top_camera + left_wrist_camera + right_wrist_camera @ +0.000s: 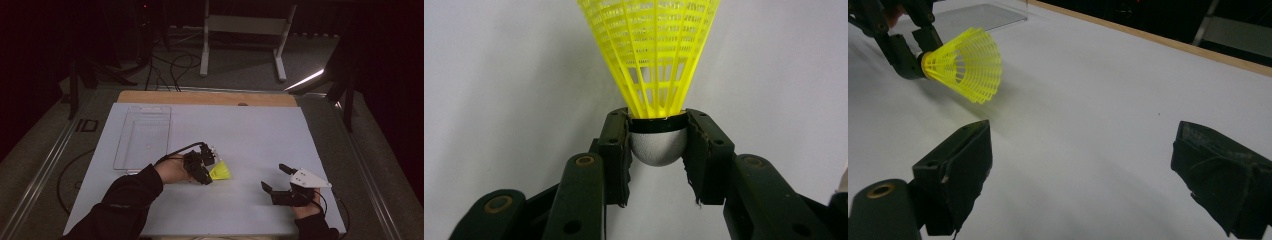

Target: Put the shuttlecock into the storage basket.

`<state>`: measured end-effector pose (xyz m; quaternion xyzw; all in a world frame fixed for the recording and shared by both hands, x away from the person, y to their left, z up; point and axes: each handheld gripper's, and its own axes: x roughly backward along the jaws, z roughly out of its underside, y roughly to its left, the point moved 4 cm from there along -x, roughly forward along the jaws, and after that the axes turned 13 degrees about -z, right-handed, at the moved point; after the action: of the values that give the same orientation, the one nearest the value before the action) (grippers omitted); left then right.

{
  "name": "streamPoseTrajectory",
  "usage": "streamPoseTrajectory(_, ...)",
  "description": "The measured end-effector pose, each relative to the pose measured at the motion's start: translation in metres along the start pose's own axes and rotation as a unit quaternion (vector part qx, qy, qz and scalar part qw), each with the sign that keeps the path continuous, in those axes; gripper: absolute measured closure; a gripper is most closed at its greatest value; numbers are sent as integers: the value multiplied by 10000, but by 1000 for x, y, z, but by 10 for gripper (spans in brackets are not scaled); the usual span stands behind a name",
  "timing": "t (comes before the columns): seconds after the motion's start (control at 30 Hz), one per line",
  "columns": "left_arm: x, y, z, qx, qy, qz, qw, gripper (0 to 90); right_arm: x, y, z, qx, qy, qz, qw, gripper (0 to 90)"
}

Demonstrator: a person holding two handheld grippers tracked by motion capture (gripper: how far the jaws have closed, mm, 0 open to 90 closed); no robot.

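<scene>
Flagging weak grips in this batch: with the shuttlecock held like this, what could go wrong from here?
1. The left gripper pinches the shuttlecock only at its rounded white cork, so it might slip or pivot out.
2. The skirt sticks out unsupported; brushing the table or the rim of the clear tray could knock it loose.
3. The right gripper sits open and apart, too far to catch it.

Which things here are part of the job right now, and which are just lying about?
In use:
- yellow shuttlecock, clamped at its cork
- left gripper holding it

Lying about:
- clear tray, nothing in it
- right gripper, open, holding nothing
</scene>
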<state>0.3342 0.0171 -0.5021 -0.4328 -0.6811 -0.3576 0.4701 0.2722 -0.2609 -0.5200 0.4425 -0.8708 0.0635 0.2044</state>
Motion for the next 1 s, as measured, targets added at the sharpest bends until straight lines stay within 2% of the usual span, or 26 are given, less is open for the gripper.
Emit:
streamPoseTrajectory(0.07,1,2,2,-43,27,-22,10000,651,0,0,0,3,11,-5,10000,96)
streamPoseTrajectory(0.2,4,3,6,0,2,15,10000,651,0,0,0,-2,-4,-12,10000,96)
streamPoseTrajectory(0.47,19,6,10,-70,-100,-15,9999,651,-1,1,0,-11,9,-21,10000,97)
streamPoseTrajectory(0.57,28,10,13,-78,-142,-79,9998,651,-1,0,0,-20,5,-11,10000,96)
streamPoseTrajectory(0.83,48,15,19,-47,-267,-41,9996,651,-1,0,0,-25,0,-14,10000,97)
streamPoseTrajectory(1.0,62,20,22,-64,-311,-119,9994,651,-1,0,0,-31,-3,-14,10000,97)
